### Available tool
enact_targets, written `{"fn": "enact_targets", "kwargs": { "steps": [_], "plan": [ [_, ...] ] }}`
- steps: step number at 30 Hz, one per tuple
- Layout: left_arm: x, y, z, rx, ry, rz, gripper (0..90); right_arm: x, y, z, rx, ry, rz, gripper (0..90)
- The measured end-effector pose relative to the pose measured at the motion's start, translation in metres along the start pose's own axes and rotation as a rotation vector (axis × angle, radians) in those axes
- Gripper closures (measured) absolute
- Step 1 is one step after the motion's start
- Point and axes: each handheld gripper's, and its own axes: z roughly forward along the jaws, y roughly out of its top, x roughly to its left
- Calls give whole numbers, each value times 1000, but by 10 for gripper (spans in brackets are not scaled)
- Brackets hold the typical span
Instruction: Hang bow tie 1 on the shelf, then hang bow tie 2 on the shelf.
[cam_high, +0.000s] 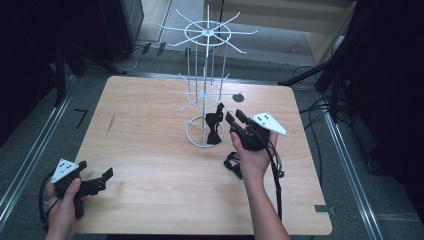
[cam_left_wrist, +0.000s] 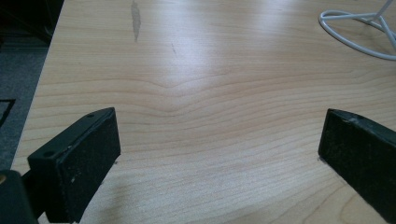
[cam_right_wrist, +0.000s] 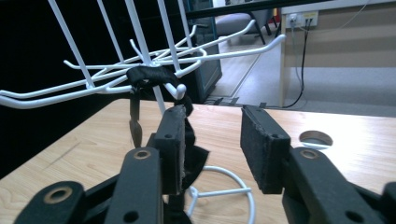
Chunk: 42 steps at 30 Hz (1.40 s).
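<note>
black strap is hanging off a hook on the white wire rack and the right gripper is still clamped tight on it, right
Not quite. The black strap does hang from a hook of the white wire rack, but the right gripper is not clamped on it. The right gripper view shows its jaws apart with a clear gap; the strap lies against the left pad only.

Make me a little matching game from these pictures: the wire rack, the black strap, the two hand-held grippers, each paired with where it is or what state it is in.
Things:
1. white wire rack
2. black strap
3. left gripper
4. right gripper

Places or states:
A. rests low at the table's near left corner, jaws wide apart
B. hangs from a hook
C. stands on a ring base at the table's far side
D. raised beside the rack, jaws parted next to the strap

Pairs: 1-C, 2-B, 3-A, 4-D
</note>
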Motion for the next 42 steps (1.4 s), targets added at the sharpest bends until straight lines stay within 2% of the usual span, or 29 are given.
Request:
{"fn": "enact_targets", "kwargs": {
  "steps": [6,20,32,42],
  "plan": [
    [0,0,0,-1,-1,-2,0,-5,-3,-9,1,-1,-14,596],
    [2,0,0,-8,-4,-8,0,-26,-28,-25,41,-30,-16,554],
    [3,0,0,-5,-6,-17,0,-48,-58,-36,103,-62,-21,536],
    [2,0,0,-4,-1,-16,0,-58,-77,-38,172,-77,-12,542]
  ]
}}
